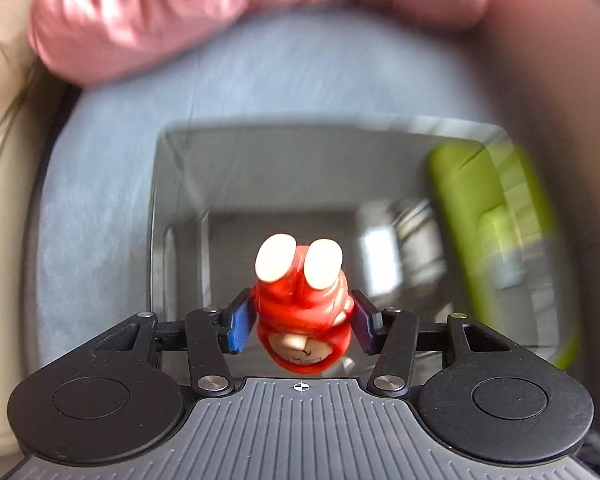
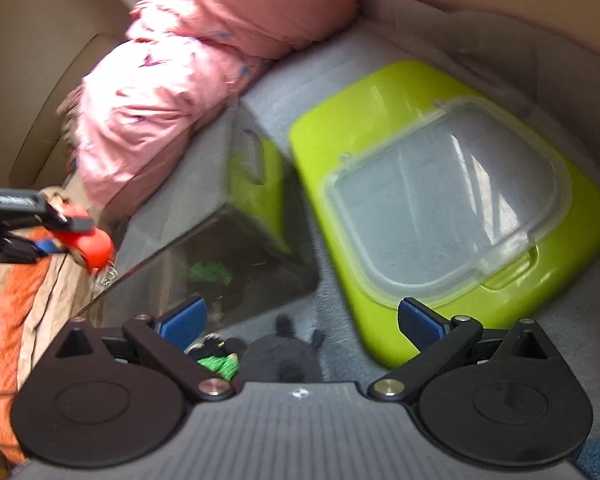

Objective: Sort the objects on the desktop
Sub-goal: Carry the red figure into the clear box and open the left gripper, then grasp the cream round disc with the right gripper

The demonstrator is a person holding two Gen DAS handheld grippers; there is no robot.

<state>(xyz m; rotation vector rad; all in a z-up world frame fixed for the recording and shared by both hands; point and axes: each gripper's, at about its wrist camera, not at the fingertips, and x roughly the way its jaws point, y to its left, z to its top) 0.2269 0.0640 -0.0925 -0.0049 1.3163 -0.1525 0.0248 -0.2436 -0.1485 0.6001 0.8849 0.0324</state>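
Note:
A red toy figure (image 1: 300, 300) with cream soles is clamped between the blue pads of my left gripper (image 1: 302, 318), feet pointing away from the camera. It hangs above a smoky clear bin (image 1: 180, 208) on the blue-grey bedsheet. From the right wrist, the same left gripper (image 2: 66, 232) and red toy (image 2: 98, 246) show at the far left, over the bin (image 2: 228, 248). My right gripper (image 2: 300, 322) stands open, and just below it on the sheet lies a dark plush toy (image 2: 280, 356) with a green part (image 2: 220, 364).
A lime-green lid with a clear window (image 2: 440, 208) leans beside the bin; it is a green blur (image 1: 480, 220) in the left wrist view. Pink bedding (image 2: 204, 60) is heaped behind. Orange and tan fabric (image 2: 16, 300) lies at the left.

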